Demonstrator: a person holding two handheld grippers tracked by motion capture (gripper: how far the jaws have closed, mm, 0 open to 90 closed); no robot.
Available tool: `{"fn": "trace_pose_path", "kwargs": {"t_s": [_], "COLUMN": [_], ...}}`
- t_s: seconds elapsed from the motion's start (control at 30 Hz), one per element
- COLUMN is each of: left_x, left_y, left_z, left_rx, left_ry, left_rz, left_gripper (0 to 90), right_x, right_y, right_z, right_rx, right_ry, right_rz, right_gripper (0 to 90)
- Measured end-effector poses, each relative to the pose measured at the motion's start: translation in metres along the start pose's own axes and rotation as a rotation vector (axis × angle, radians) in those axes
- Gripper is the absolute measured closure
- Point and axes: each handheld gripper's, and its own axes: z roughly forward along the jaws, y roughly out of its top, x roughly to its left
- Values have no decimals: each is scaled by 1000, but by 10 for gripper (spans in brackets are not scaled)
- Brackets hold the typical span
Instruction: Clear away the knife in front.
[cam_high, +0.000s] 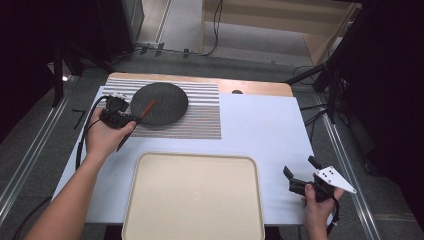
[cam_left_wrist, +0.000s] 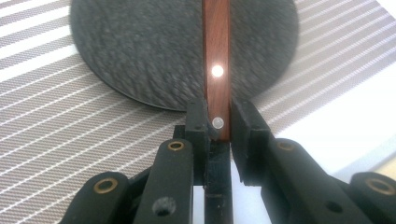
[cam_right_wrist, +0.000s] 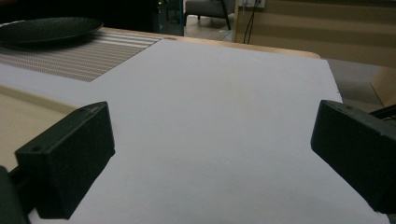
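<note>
The wooden handle (cam_left_wrist: 217, 70), reddish-brown with two bright rivets, stands between the jaws of the left gripper (cam_left_wrist: 218, 122), which are pressed against its near end from both sides. From the grip it runs straight away from the gripper and reaches out over the dark round plate (cam_left_wrist: 154, 51). In the high view the same handle (cam_high: 148, 108) shows as a short red bar slanting over the left part of the plate (cam_high: 162, 102), with the left gripper (cam_high: 131, 118) at the plate's left edge, held in the person's left hand (cam_high: 105, 135). Whether the handle touches the plate cannot be told. A dark, thin part extends from the gripper back toward the hand; what it is cannot be made out.

The plate sits on a striped placemat (cam_high: 200, 112) at the far left of the white table (cam_high: 265, 130). A beige tray (cam_high: 195, 195) lies at the near edge, well apart from the plate.

The right gripper (cam_high: 300, 176) rests near the table's right near corner, jaws spread wide with nothing between them.
</note>
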Motion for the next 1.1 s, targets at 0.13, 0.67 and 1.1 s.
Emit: {"fn": "trace_pose_path", "kwargs": {"t_s": [0.13, 0.67, 1.1], "left_x": [-9, -41, -68], "left_y": [-5, -36, -52], "left_z": [-4, -14, -31], "left_rx": [-2, -24, -52], "left_ry": [-15, -77, -100], "left_rz": [18, 57, 95], "left_gripper": [778, 778, 778], "right_x": [0, 0, 0], "right_y": [0, 0, 0], "right_z": [0, 0, 0], "right_rx": [-1, 0, -1], "right_ry": [2, -3, 0], "right_rz": [1, -5, -12], "right_gripper": [0, 0, 0]}}
